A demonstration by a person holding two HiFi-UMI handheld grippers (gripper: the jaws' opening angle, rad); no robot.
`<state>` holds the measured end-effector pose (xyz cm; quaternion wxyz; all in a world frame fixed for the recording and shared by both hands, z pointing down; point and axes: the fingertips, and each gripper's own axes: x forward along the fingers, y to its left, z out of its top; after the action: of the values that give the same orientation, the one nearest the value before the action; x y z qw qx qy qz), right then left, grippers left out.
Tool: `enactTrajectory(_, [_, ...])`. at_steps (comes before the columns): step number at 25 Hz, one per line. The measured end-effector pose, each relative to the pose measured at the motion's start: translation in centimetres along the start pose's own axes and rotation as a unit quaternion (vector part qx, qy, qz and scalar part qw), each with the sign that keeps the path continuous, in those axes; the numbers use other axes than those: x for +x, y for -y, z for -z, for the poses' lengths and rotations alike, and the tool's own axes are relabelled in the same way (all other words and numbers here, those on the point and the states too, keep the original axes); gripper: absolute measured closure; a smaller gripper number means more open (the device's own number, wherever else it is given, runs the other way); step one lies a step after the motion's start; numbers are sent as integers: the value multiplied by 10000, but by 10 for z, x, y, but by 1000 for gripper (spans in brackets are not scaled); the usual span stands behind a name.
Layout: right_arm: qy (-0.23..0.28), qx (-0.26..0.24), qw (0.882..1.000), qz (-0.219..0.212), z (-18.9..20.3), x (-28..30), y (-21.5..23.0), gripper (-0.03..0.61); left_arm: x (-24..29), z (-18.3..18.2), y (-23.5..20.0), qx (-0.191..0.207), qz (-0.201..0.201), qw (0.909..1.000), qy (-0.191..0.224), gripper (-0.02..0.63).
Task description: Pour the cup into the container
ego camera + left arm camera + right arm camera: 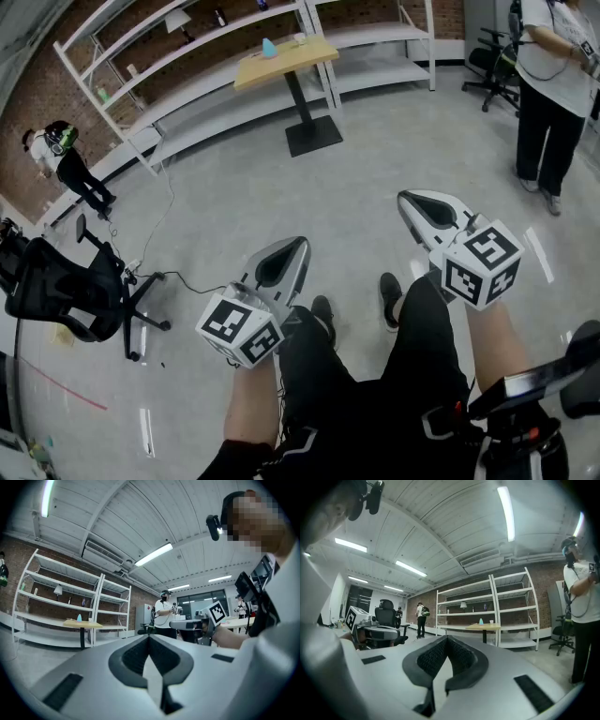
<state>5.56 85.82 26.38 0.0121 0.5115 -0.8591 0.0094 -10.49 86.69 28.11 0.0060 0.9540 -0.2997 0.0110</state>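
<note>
A wooden-topped table [286, 58] stands far across the floor. On it are a small blue object [269, 47] and a white cup [300, 38]. The table [82, 625] and blue object [79, 618] look tiny in the left gripper view. The right gripper view also shows the table [483, 627], the blue object [481, 621] and the cup [491, 621]. My left gripper [302, 242] [149, 637] is level, shut and empty. My right gripper [403, 197] [447, 638] is level too, shut on nothing. Both are well short of the table.
White shelving racks [187, 56] line the brick wall behind the table. A black office chair [66, 286] and a floor cable [159, 225] lie to the left. One person [553, 94] stands at the right, another person [66, 159] at the far left. Grey floor separates me from the table.
</note>
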Motion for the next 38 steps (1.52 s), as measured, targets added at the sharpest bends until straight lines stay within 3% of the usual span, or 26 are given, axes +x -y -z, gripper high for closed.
enactTrajectory(20, [-75,112,9999,18,8,13,8,577,7,7,-12,-24,32,10000,-38,612])
enactTrajectory(29, [-363,408,9985,6,52,72,51,577,56,44,-61,-368,65,9990,-253,612])
enactTrajectory(38, [-261,295,9992,-31,29,158,88,577,101,29,-137,-227,30,9995,-202,612])
